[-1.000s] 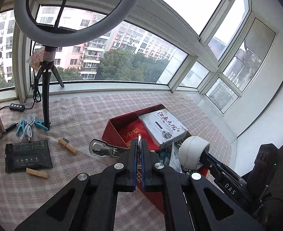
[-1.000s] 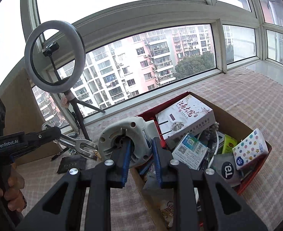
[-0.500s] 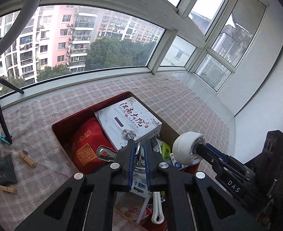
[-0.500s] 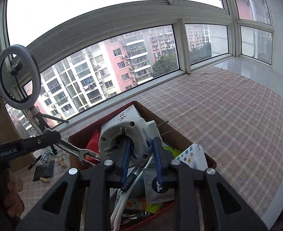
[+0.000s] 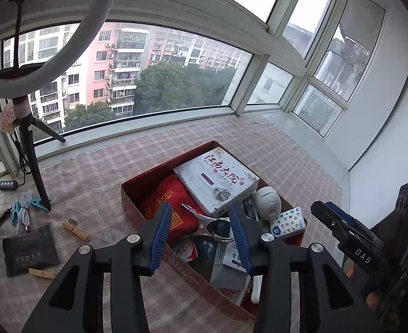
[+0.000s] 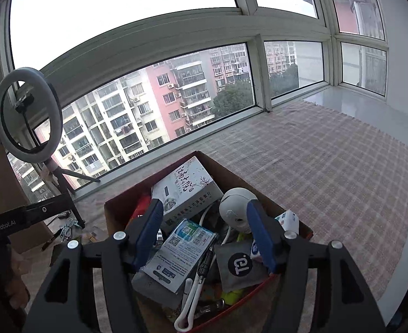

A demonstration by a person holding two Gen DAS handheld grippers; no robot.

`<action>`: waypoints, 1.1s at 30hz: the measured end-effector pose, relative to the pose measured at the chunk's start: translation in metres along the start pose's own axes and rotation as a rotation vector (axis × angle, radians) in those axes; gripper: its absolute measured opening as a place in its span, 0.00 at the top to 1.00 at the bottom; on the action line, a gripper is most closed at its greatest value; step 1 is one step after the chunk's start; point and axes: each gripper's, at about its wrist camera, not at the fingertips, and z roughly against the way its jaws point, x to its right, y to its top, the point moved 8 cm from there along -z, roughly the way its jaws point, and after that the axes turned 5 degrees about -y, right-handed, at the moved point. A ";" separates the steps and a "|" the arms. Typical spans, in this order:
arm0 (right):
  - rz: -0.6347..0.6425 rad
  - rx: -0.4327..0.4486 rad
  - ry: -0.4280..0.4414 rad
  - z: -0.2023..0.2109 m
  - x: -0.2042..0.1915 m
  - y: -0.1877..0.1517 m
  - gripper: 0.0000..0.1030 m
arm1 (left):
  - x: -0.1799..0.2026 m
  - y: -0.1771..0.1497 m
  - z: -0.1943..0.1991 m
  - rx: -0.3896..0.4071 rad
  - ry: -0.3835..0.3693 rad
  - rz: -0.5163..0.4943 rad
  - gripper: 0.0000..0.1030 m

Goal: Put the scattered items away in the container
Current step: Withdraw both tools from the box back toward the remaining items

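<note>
Both of your tools are hanging over the box point(image 5: 137, 194), which is sitting on the checked cloth near the window edge. The left tool point(image 5: 201, 233) is spreading apart with the metal clip point(image 5: 204, 219) lying loose below it; the right tool point(image 6: 206, 233) is spreading too, clear of the white camera point(image 6: 235, 208) resting in the box. The heap is piling high, so the camera could be rolling out if you are brushing it while pulling back. The pegs point(image 5: 76, 230), cable point(image 5: 23, 205) and black pouch point(image 5: 29, 249) are waiting toward the left edge. The box's near wall is cut off by the tools.
</note>
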 end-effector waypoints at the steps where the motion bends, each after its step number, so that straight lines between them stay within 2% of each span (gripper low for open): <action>1: 0.003 -0.002 0.008 0.001 -0.005 -0.001 0.40 | -0.008 -0.002 0.007 -0.002 0.006 0.000 0.61; 5: 0.036 0.003 0.073 0.010 -0.038 -0.007 0.40 | -0.051 -0.011 0.042 0.008 0.054 0.005 0.61; 12: 0.165 -0.005 0.187 0.017 -0.115 -0.021 0.40 | -0.146 -0.035 0.115 0.046 0.243 0.059 0.59; 17: 0.238 -0.045 0.261 0.009 -0.172 -0.038 0.40 | -0.199 -0.058 0.140 0.036 0.338 0.119 0.57; 18: 0.251 -0.052 0.270 0.008 -0.183 -0.042 0.40 | -0.205 -0.061 0.144 0.035 0.357 0.123 0.54; 22: 0.304 -0.068 0.296 0.006 -0.222 -0.058 0.40 | -0.224 -0.078 0.158 0.053 0.422 0.141 0.53; 27: 0.373 -0.083 0.322 0.006 -0.263 -0.076 0.40 | -0.238 -0.094 0.166 0.057 0.439 0.180 0.53; 33: 0.405 -0.085 0.330 0.004 -0.288 -0.086 0.40 | -0.252 -0.099 0.168 0.045 0.451 0.188 0.53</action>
